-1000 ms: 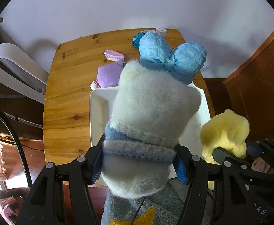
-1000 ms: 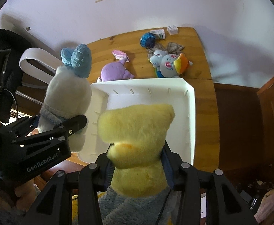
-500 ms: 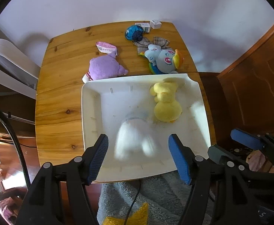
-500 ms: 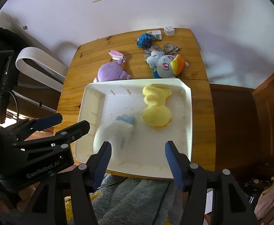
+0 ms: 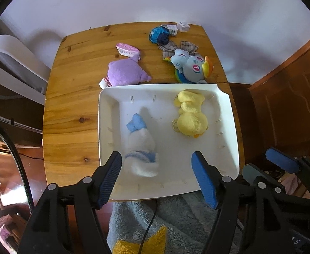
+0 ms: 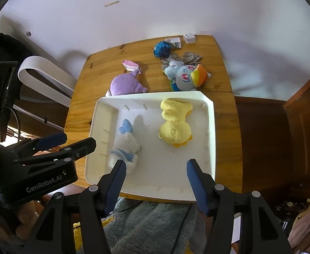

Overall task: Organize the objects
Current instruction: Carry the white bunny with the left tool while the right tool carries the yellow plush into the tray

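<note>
Our left gripper (image 5: 157, 180) hangs with its blue pads parted and nothing between them; the right gripper (image 6: 155, 185) is likewise spread and empty, both poised above the white tray (image 5: 106, 127); neither pad touches a toy. Below the left one the white plush with the blue bow (image 5: 141, 146) lies on the tray floor, and the yellow plush (image 5: 191, 116) lies apart from it toward the tray's right wall. Beyond the far rim, on the wooden table (image 5: 70, 105), the purple plush (image 5: 125, 74) rests just against the tray and the blue pony plush (image 5: 189, 67) sits near it. We judge these two next; they look light, soft and squashy, unlikely to slip or break; we would pinch each across its fullest part, the body or head, not a bow or an ear.
</note>
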A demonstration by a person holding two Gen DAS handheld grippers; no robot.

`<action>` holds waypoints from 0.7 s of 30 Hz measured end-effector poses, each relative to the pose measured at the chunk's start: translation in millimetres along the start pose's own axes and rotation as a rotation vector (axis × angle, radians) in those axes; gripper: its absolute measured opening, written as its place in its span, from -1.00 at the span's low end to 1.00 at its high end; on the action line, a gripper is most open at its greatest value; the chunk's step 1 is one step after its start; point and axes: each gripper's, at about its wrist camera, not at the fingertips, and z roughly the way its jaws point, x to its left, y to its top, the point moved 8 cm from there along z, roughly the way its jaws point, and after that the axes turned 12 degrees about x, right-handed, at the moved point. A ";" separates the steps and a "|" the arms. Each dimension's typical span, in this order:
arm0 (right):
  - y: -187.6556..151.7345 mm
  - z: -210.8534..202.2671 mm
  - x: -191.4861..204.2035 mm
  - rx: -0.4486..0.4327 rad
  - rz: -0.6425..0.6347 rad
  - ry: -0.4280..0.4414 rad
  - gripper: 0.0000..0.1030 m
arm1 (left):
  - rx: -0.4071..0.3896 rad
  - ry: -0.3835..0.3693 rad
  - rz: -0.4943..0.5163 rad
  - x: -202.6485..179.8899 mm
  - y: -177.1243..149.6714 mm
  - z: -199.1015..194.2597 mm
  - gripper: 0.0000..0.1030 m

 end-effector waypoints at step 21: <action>-5.0 -9.8 0.6 -0.031 -0.061 0.002 0.17 | -0.068 -0.007 -0.025 -0.7 -8.1 -19.8 0.40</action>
